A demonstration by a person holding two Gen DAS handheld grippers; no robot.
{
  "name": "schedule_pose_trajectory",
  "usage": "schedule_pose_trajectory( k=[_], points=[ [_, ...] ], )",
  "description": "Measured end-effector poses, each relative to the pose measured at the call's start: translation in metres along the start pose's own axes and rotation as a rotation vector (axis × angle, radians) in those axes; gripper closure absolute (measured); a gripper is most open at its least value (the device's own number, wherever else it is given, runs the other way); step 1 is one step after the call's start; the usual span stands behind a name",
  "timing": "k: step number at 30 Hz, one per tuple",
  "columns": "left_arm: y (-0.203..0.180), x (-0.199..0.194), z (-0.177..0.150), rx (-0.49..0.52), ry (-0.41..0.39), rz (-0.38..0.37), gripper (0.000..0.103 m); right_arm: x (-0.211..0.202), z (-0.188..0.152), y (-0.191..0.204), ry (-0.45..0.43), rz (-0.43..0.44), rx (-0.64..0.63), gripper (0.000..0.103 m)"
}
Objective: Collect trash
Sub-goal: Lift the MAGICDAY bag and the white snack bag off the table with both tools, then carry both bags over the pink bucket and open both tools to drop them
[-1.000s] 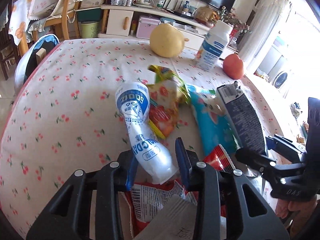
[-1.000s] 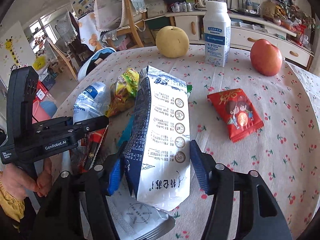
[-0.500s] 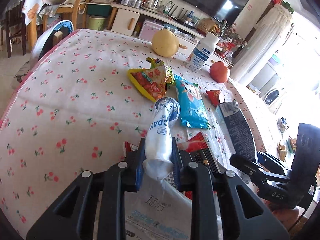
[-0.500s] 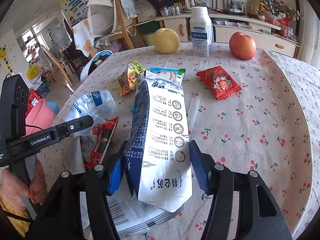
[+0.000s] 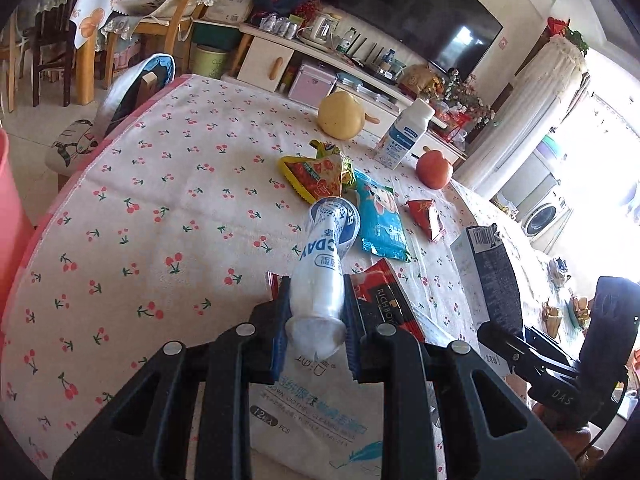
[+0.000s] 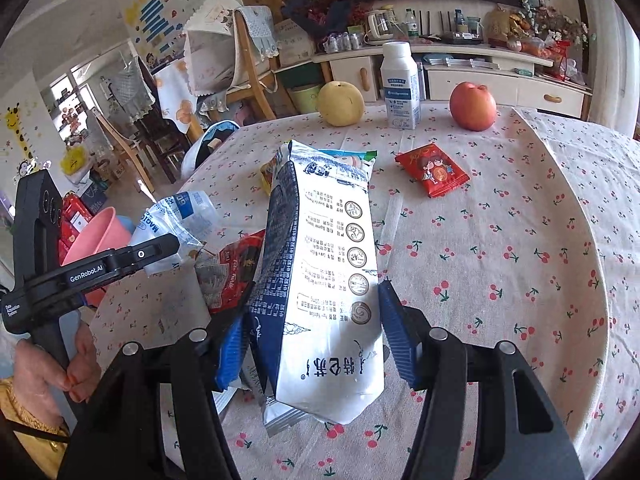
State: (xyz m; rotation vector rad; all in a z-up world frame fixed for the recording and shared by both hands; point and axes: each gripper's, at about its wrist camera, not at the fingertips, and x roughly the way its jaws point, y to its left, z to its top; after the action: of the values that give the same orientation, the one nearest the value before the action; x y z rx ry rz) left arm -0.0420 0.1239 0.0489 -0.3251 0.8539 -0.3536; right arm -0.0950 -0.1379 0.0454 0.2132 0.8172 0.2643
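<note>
Two loads in hand | left gripper (image 5: 314, 330) clenched on crushed plastic bottle (image 5: 324, 268), lifted above near table edge | right gripper (image 6: 312, 340) grasping milk carton (image 6: 326, 280) | risk: slick bottle slips from narrow pinch; tall carton tilts, drops among wrappers (image 5: 384, 216) | pink bin (image 6: 98, 236) far left.

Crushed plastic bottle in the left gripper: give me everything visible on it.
The crushed plastic bottle is clear, thin and crumpled, with a white-and-blue label bearing partly readable print. The left gripper is shut on one squashed end; the other end points away, tilted up over the cherry-print tablecloth. Only the blue pads touch it. In the right wrist view it appears as crinkled clear plastic.
</note>
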Motion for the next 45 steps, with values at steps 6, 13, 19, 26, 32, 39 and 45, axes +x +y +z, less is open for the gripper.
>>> schedule_pose_trajectory(
  k=[6,13,19,26,32,39,45],
  points=[
    [0.013,-0.027,0.006,-0.028,-0.072,0.031,0.078,-0.003,0.002,0.011,-0.012,0.032,0.007,0.043],
    [0.04,-0.059,0.02,-0.055,-0.181,0.137,0.078,-0.002,0.009,0.044,-0.027,0.058,-0.033,0.043],
    [0.072,-0.083,0.032,-0.101,-0.255,0.248,0.078,0.01,0.015,0.086,-0.007,0.108,-0.089,0.043],
    [0.114,-0.107,0.041,-0.202,-0.323,0.354,0.078,0.034,0.027,0.149,0.024,0.202,-0.168,0.043],
    [0.153,-0.128,0.045,-0.305,-0.364,0.442,0.078,0.058,0.042,0.211,0.047,0.295,-0.238,0.043],
    [0.202,-0.148,0.046,-0.454,-0.393,0.494,0.078,0.089,0.058,0.286,0.08,0.394,-0.311,0.043],
    [0.237,-0.161,0.043,-0.556,-0.407,0.53,0.078,0.12,0.066,0.335,0.109,0.457,-0.333,0.043]
  ],
)
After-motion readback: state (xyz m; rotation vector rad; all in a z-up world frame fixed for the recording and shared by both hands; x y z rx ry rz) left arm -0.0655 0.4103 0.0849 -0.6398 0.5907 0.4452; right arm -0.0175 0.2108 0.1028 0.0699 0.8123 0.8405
